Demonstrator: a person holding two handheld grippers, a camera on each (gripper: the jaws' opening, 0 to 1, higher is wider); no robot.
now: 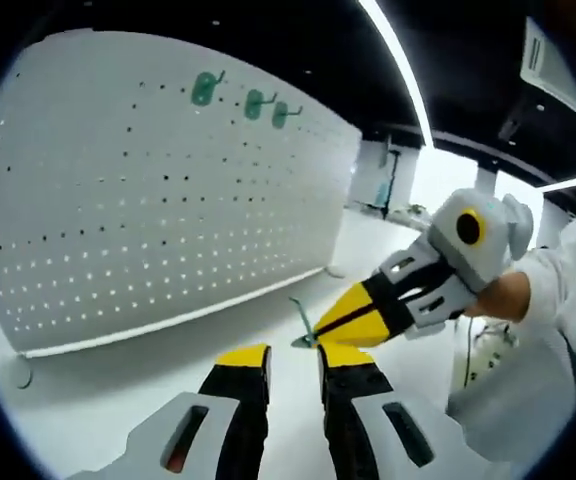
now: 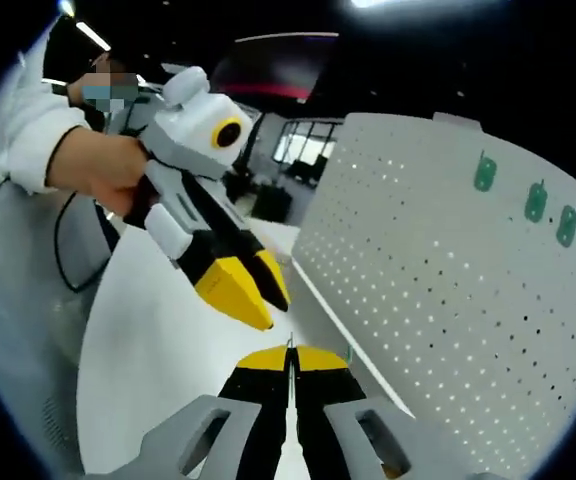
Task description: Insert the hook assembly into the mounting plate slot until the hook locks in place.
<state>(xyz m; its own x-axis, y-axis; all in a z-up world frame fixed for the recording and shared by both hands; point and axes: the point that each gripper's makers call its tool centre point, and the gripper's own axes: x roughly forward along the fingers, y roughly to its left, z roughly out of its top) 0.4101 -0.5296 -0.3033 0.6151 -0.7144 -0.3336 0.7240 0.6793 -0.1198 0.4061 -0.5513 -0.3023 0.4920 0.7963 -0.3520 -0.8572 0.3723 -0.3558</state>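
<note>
The green hook [image 1: 302, 322] is pinched at the tips of the right hand-held gripper [image 1: 313, 338], whose yellow jaws are closed on its lower end so that the thin wire shank stands up free above them, probably so the end meant for the board stays exposed for insertion. In the right gripper view the same hook shows as a slim sliver [image 2: 290, 346] between that hand-held gripper's pressed-together jaws. The left hand-held gripper [image 1: 292, 362] sits just below and beside it, jaws parted a little and gripping nothing, likely standing by to steady or take over the hook; it also appears in the right gripper view [image 2: 264, 302]. Ahead of both, well apart from the hook, stands the white pegboard [image 1: 168, 200] on the white surface [image 1: 118, 390]. Three green hooks [image 1: 253, 103] already sit in its top rows, which suggests the held one belongs near them. No containers are in sight.
</note>
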